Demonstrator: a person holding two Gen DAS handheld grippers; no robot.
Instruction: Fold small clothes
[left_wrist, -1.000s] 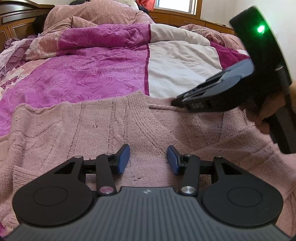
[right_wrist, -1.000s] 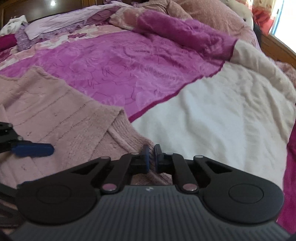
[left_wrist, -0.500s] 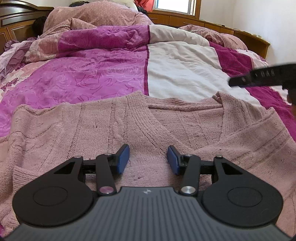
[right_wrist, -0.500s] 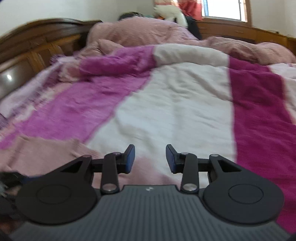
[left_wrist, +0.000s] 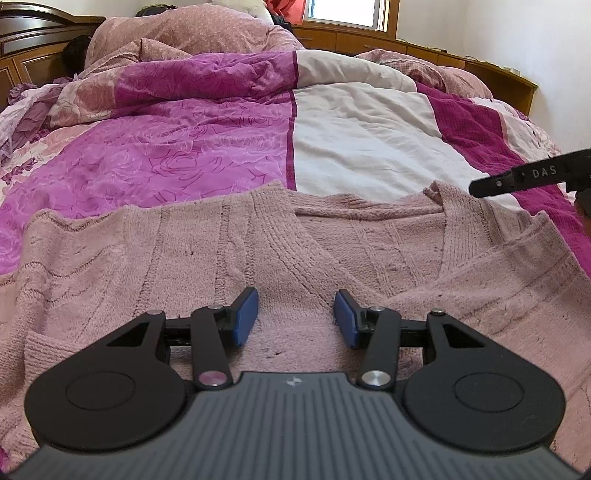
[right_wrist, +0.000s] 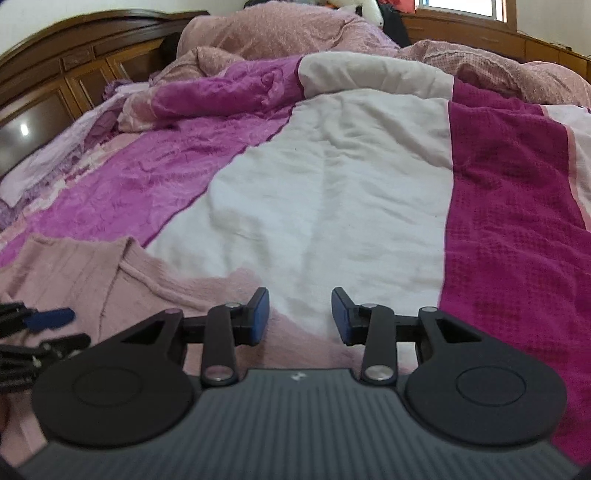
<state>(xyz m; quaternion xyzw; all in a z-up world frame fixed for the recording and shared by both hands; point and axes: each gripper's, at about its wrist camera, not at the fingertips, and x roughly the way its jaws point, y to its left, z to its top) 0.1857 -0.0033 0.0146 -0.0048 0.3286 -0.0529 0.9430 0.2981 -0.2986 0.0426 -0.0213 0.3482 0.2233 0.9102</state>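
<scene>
A second ago the right gripper (right_wrist: 299, 317) was pinched shut at the collar of the pink knit cardigan (left_wrist: 258, 243); it has since let go and pulled back to the garment's right edge, jaws apart and empty; the left gripper (left_wrist: 295, 317) hovers, likewise parted, low over the front panels; the cardigan lies spread flat on the purple-and-white quilt (left_wrist: 351, 147), apparently smoothed for a first fold.

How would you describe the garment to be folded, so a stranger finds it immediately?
Start at the big bed with the quilt in purple, white and magenta panels. At its near end lies the sweater, spread flat. Only it is dusty-pink ribbed knit with a V-neck.
</scene>
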